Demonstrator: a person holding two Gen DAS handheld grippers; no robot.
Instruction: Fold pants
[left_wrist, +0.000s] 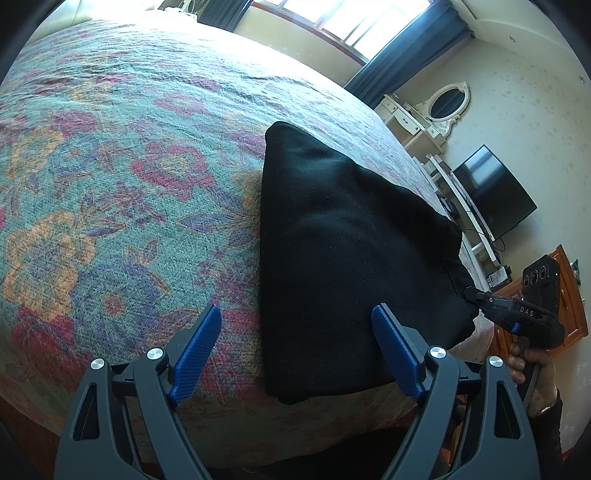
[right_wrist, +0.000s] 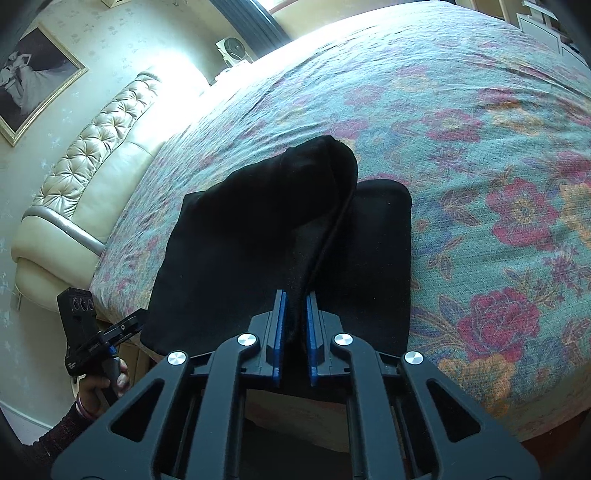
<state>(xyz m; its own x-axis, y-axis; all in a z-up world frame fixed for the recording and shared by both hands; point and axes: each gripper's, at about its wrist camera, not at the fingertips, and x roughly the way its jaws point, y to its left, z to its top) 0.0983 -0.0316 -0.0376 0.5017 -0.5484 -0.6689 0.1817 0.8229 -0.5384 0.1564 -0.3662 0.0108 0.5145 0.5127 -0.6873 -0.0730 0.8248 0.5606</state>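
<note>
Near: left tool (left_wrist: 295, 343) wide open, empty, hovering over near edge of black pants (left_wrist: 343, 236). Right tool (right_wrist: 295, 325) pinched on raised pants layer at near right edge. Pants folded on floral bed (left_wrist: 110, 184), long axis near to far. Right tool nearer, already gripping.

Floral bedspread (left_wrist: 110, 166), sunlit window (left_wrist: 354, 22), navy curtains (left_wrist: 413, 55), tufted cream headboard (right_wrist: 96, 147), wall-mounted television (left_wrist: 495, 192)

We see wide bare floral woven bedspread (left_wrist: 110, 166) left of the folded black fabric pants (left_wrist: 343, 258); their raised fold (right_wrist: 325, 177) blocks the middle.
</note>
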